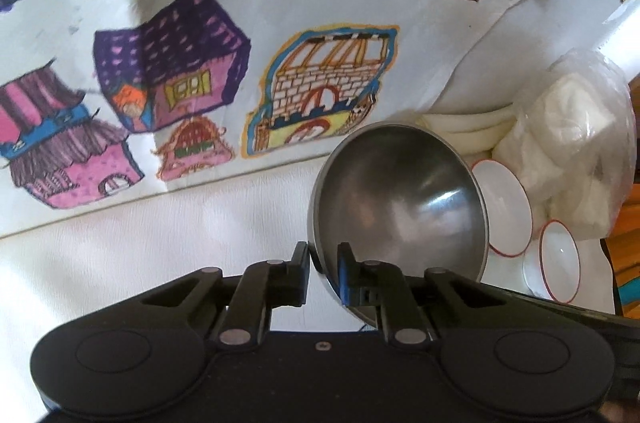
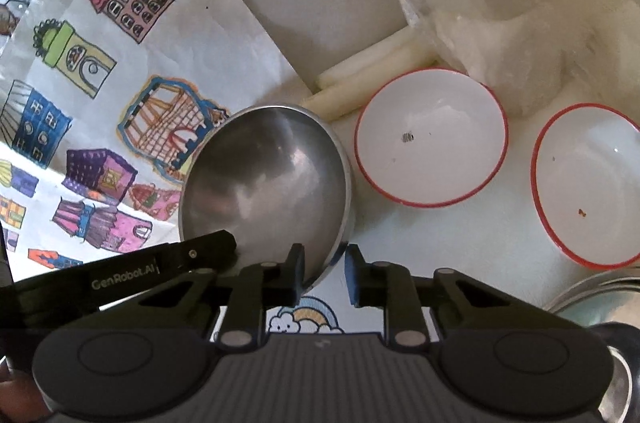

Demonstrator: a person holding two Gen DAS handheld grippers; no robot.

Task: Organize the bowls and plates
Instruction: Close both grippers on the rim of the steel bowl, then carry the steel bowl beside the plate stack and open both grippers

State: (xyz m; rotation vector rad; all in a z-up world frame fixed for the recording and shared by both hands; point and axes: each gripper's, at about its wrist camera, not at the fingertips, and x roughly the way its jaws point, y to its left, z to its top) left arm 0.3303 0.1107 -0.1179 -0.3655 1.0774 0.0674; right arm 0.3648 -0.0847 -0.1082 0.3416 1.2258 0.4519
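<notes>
A steel bowl (image 1: 400,199) is tilted up off the white table, its hollow facing my cameras. My left gripper (image 1: 324,273) is shut on its near rim. The same bowl shows in the right wrist view (image 2: 268,179), with the left gripper's arm (image 2: 132,273) at its lower left edge. My right gripper (image 2: 325,273) straddles the bowl's lower right rim with a small gap at the right finger. Two white bowls with red rims (image 2: 432,137) (image 2: 588,183) sit on the table to the right; they also show in the left wrist view (image 1: 502,207) (image 1: 560,261).
A sheet with coloured house drawings (image 1: 200,63) lies at the left and back. A clear plastic bag of white items (image 2: 512,3) and pale sticks (image 2: 368,79) sit behind the white bowls. A metal rim (image 2: 592,293) shows at the right edge.
</notes>
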